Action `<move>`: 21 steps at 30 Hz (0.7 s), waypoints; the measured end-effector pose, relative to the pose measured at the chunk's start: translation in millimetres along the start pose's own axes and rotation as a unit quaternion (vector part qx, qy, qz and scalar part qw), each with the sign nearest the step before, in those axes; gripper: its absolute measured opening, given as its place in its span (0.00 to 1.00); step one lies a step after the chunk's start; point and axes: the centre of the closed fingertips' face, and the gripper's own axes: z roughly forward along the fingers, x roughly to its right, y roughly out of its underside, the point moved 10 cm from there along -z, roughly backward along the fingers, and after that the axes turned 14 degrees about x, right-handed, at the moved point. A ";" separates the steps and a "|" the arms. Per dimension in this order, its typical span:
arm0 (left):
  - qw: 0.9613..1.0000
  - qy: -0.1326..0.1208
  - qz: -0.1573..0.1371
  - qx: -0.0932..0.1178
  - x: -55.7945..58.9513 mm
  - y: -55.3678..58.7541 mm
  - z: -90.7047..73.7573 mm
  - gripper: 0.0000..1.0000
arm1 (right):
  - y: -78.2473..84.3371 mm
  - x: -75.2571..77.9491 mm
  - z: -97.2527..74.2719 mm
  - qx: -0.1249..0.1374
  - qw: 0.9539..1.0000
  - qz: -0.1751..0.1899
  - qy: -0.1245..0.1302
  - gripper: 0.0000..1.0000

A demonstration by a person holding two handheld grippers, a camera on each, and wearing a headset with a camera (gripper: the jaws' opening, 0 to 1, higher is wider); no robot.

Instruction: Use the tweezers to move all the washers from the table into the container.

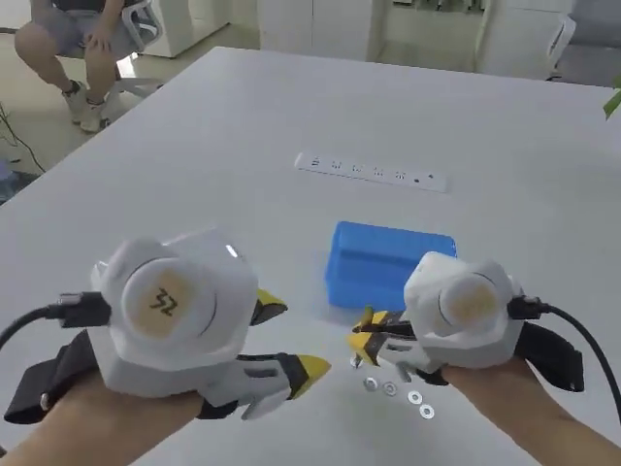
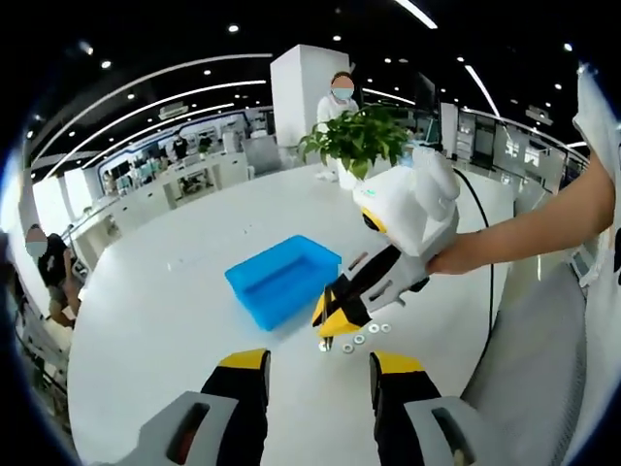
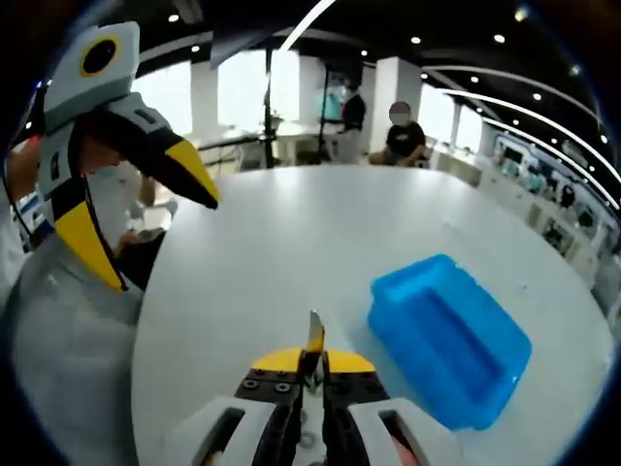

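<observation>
on the big white table point(image 1: 194, 146) sits the blue container point(image 1: 388, 262), with a long white power strip point(image 1: 372, 172) farther back. close to the person, the left gripper point(image 1: 291, 335) hangs over the table with its two yellow-tipped jaws spread wide and nothing between them, while the right gripper point(image 1: 367, 332), just in front of the container, has its jaws pressed together on the thin tweezers point(image 3: 315, 335). four little washers point(image 1: 389, 389) lie in a short row on the table right by the right gripper's tips, outside the container and near its front edge.
</observation>
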 end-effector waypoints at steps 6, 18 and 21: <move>1.000 -0.025 -0.013 0.005 6.9 8.9 -8.4 0.58 | 2.6 6.0 -2.7 0.006 0.999 0.034 0.015 0.02; 0.995 -0.086 -0.030 0.036 1.9 12.3 -12.8 0.89 | -12.7 8.7 -11.6 0.023 0.998 0.048 0.028 0.02; 0.995 -0.088 -0.040 0.038 1.1 14.4 -15.2 0.92 | -21.3 8.4 -16.6 0.029 0.998 0.049 0.030 0.02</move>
